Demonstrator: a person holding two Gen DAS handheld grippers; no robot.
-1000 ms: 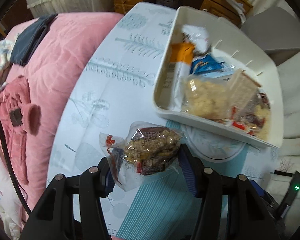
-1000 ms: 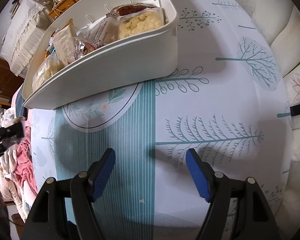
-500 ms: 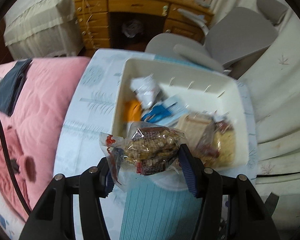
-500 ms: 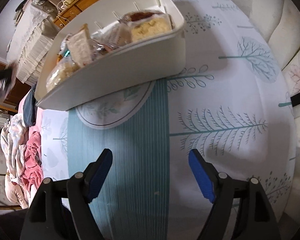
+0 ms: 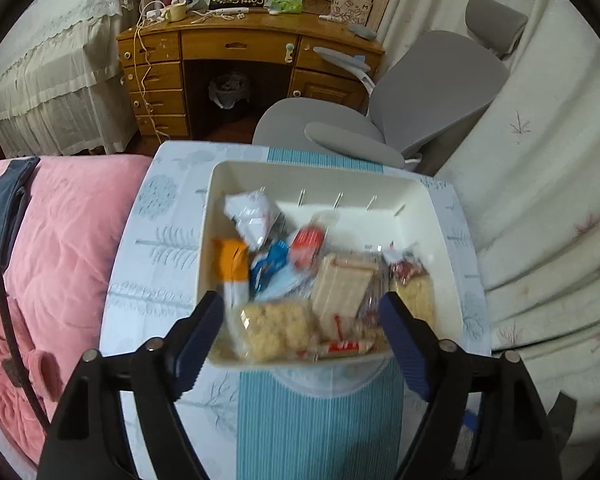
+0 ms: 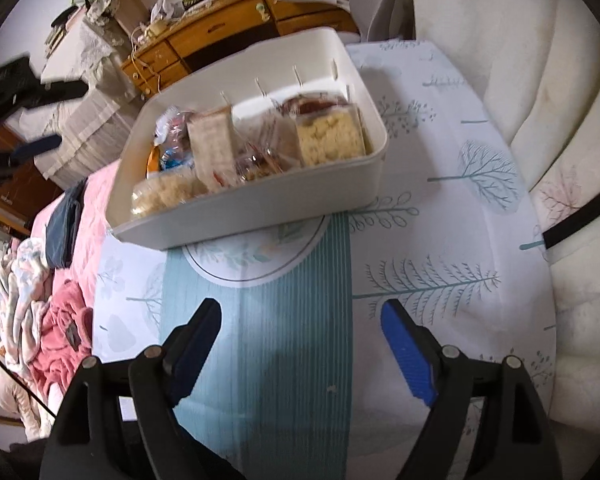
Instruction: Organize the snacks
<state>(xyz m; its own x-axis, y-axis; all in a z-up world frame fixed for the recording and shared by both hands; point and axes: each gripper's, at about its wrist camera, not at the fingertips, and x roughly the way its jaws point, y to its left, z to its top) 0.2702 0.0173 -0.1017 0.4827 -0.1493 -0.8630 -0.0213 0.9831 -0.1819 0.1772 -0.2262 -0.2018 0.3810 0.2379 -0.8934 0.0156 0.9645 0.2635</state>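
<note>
Left gripper [image 5: 300, 320] jaws just opened wide, nothing held. Right gripper [image 6: 300, 332] likewise, empty. Snacks [image 5: 276, 328] in bin [image 5: 440, 216] at 12 o'clock: judged light, crinkly, crushable; best pinched across middle.

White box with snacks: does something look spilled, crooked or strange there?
Nothing has spilled. The packets lie jumbled in the white box, some upright and some flat, all crowded toward its near side. The far side is bare. No packet lies on the tablecloth.
</note>
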